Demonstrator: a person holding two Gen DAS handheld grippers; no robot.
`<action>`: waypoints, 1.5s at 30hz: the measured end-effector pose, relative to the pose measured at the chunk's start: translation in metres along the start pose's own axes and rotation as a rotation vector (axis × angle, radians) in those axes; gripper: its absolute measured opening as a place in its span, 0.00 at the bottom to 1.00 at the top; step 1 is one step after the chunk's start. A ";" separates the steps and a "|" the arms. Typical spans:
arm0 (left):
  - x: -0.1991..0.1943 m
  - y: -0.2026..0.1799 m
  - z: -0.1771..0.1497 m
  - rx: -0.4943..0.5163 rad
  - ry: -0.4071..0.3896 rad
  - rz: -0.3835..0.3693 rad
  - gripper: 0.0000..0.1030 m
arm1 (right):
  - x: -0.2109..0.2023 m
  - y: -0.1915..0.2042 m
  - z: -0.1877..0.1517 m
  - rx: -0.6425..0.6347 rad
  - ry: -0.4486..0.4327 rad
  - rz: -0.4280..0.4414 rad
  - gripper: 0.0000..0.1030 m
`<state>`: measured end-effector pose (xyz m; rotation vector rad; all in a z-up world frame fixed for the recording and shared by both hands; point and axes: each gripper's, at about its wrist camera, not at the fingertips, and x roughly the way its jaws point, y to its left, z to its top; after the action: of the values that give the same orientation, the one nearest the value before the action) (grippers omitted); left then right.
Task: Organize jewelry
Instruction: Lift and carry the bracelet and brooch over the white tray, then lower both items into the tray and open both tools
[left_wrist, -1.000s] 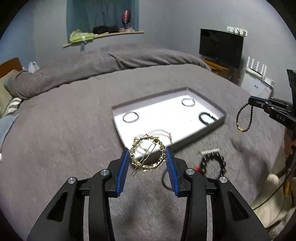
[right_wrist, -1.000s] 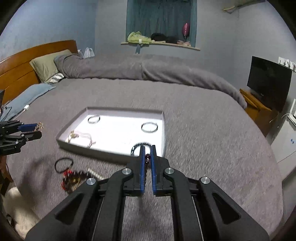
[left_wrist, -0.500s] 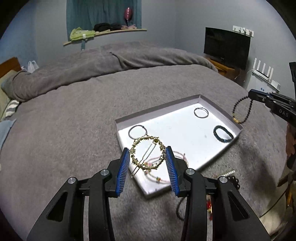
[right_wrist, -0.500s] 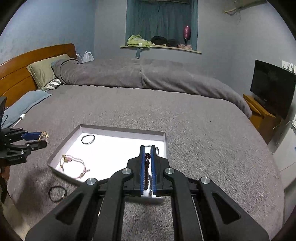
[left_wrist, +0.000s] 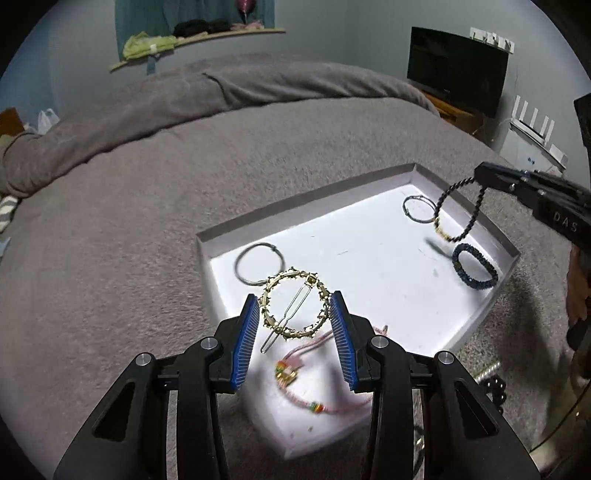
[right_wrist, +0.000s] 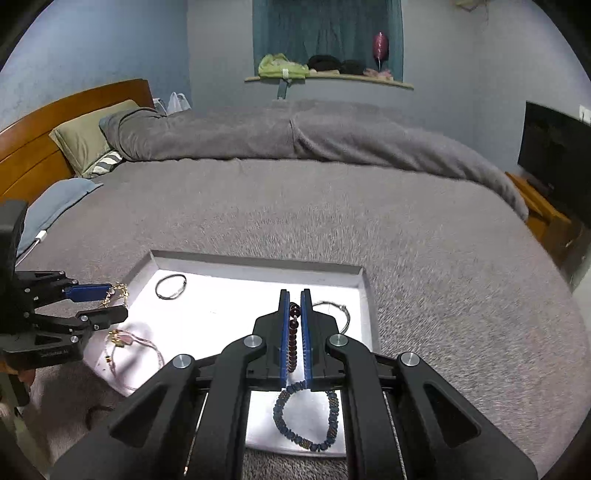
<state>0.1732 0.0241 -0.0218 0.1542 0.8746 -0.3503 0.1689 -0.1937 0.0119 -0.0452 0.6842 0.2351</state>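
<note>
Left gripper (left_wrist: 294, 321): blue pads clamped on either side of a round gold hair clip (left_wrist: 293, 308), held above the near-left part of the white tray (left_wrist: 480, 218), clear of its floor.

Right gripper (right_wrist: 294, 328): jaws pressed together on a dark beaded bracelet (left_wrist: 460, 208); in the left wrist view its loop hangs free over the tray's far right corner.

The tray sits on the grey bed cover (left_wrist: 129, 221).

Contents of the tray:
- thin dark ring (left_wrist: 259, 263) near the left edge
- second thin ring (left_wrist: 419, 208) near the far right corner
- blue woven bracelet (left_wrist: 474, 271) by the right edge
- pink cord bracelet (left_wrist: 314, 384) with coloured beads at the near corner

Dark beads (left_wrist: 493, 387) lie on the cover just outside the tray's near right edge.
</note>
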 end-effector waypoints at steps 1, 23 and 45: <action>0.004 0.000 0.001 -0.003 0.006 -0.006 0.40 | 0.004 -0.002 -0.002 0.008 0.007 -0.004 0.06; 0.053 0.000 0.002 -0.003 0.126 -0.004 0.40 | 0.056 -0.025 -0.029 0.044 0.148 -0.090 0.06; 0.028 0.003 0.001 -0.042 0.057 0.003 0.49 | 0.019 -0.024 -0.028 0.084 0.064 -0.065 0.51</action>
<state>0.1915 0.0198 -0.0434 0.1267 0.9374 -0.3256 0.1711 -0.2171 -0.0227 0.0054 0.7545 0.1428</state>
